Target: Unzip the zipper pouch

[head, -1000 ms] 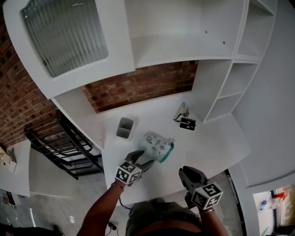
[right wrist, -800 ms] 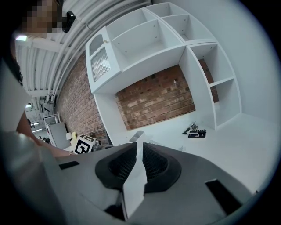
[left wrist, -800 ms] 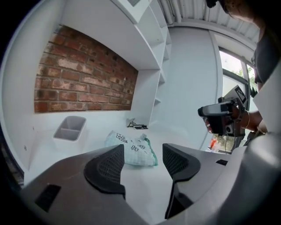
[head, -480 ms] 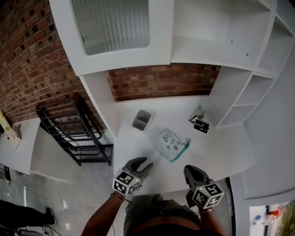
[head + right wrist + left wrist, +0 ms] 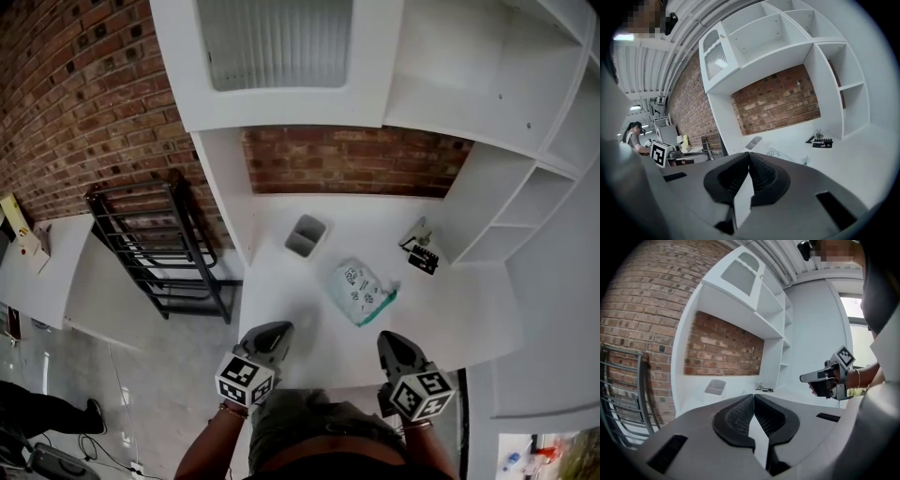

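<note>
While on desk (image 5: 469, 314), pouch (image 5: 359, 289) near bin (image 5: 306, 235)

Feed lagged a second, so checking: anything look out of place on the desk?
Nothing spilled or damaged. The zipper pouch lies askew on the desk, untouched; left gripper and right gripper are shut and empty near its front edge.

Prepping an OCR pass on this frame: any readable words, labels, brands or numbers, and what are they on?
No text can be read in any view.
On the zipper pouch: dark printed marks, too small to read.
On the left tool and right tool: black-and-white square marker patterns on their cubes, no words.
On the small black item by the shelf: no print can be made out.
</note>
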`<state>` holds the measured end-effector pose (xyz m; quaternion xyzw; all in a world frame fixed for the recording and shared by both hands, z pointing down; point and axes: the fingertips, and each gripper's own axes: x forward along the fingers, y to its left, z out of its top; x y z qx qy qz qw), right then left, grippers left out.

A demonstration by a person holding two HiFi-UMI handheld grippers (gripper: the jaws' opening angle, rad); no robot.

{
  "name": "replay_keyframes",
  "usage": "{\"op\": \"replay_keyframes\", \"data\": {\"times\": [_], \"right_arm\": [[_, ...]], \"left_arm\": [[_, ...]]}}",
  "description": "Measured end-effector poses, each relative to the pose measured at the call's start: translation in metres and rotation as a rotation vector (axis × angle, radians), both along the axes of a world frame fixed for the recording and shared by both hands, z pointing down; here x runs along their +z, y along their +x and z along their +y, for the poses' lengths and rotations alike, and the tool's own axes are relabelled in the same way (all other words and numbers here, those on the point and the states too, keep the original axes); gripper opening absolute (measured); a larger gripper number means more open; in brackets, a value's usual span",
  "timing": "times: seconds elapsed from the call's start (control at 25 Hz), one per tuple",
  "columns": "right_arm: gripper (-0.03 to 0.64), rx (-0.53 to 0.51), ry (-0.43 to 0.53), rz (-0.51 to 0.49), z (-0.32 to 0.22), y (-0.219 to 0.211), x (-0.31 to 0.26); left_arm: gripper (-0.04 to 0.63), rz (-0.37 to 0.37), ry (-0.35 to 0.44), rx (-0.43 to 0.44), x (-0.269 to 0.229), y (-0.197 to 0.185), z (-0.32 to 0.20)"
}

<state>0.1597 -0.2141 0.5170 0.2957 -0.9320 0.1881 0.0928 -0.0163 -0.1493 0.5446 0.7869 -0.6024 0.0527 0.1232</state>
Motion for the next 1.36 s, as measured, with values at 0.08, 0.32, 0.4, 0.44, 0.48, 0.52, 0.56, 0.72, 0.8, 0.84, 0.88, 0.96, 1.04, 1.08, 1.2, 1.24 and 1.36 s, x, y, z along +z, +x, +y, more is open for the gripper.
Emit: {"op": "replay_keyframes", "data": {"times": [0.08, 0.32, 0.4, 0.44, 0.48, 0.52, 0.56, 0.72, 0.8, 0.84, 0.88, 0.96, 1.04, 1.08, 1.2, 1.24, 1.36], "right_arm": [[0.002, -0.01, 0.007, -0.007, 0.0, -0.003, -0.001], [0.002, -0.01, 0.038, -0.005, -0.004, -0.002, -0.004], [0.0, -0.008, 0.048, 0.008, -0.004, -0.001, -0.003], [0.0, -0.008, 0.048, 0.011, -0.004, 0.0, -0.002], [0.001, -0.007, 0.046, 0.011, -0.005, 0.0, -0.002], [0.001, -0.006, 0.044, 0.012, -0.005, 0.001, -0.001], [0.001, -0.004, 0.044, 0.013, -0.005, 0.002, -0.001], [0.002, 0.004, 0.039, 0.023, -0.006, 0.005, 0.004], [0.002, 0.004, 0.04, 0.029, -0.005, 0.006, 0.005], [0.002, 0.004, 0.041, 0.032, -0.005, 0.007, 0.006], [0.002, 0.004, 0.042, 0.034, -0.004, 0.008, 0.006], [0.002, 0.004, 0.043, 0.036, -0.004, 0.009, 0.007], [0.002, 0.0, 0.046, 0.036, -0.003, 0.01, 0.007], [0.002, -0.001, 0.048, 0.035, -0.003, 0.011, 0.007], [0.002, 0.0, 0.06, 0.043, -0.004, 0.013, 0.007], [0.002, -0.002, 0.064, 0.048, -0.005, 0.014, 0.007], [0.002, -0.009, 0.064, 0.056, -0.006, 0.012, 0.004]], "left_arm": [[0.003, -0.019, -0.008, -0.011, -0.001, -0.002, 0.004], [0.003, -0.063, -0.035, -0.013, 0.003, 0.0, 0.008], [0.003, -0.048, -0.037, -0.01, 0.005, 0.001, 0.009], [0.003, -0.047, -0.04, -0.005, 0.006, 0.003, 0.009], [0.003, -0.052, -0.042, 0.001, 0.007, 0.004, 0.009], [0.003, -0.057, -0.044, 0.003, 0.009, 0.005, 0.009], [0.003, -0.055, -0.044, 0.003, 0.009, 0.006, 0.009], [0.003, 0.01, -0.044, 0.003, 0.004, 0.005, 0.008], [0.003, -0.042, -0.054, 0.009, 0.002, 0.003, 0.009], [0.003, -0.079, -0.056, 0.01, 0.003, 0.001, 0.01], [0.003, -0.109, -0.057, 0.009, 0.004, 0.0, 0.01], [0.003, -0.134, -0.07, 0.006, 0.007, -0.001, 0.011], [0.003, -0.122, -0.102, 0.003, 0.013, 0.001, 0.013], [0.003, -0.111, -0.116, 0.003, 0.015, 0.003, 0.014], [0.003, -0.099, -0.12, 0.009, 0.02, 0.008, 0.015], [0.003, -0.1, -0.118, 0.012, 0.02, 0.01, 0.014], [0.003, -0.109, -0.112, 0.025, 0.018, 0.012, 0.011]]}}
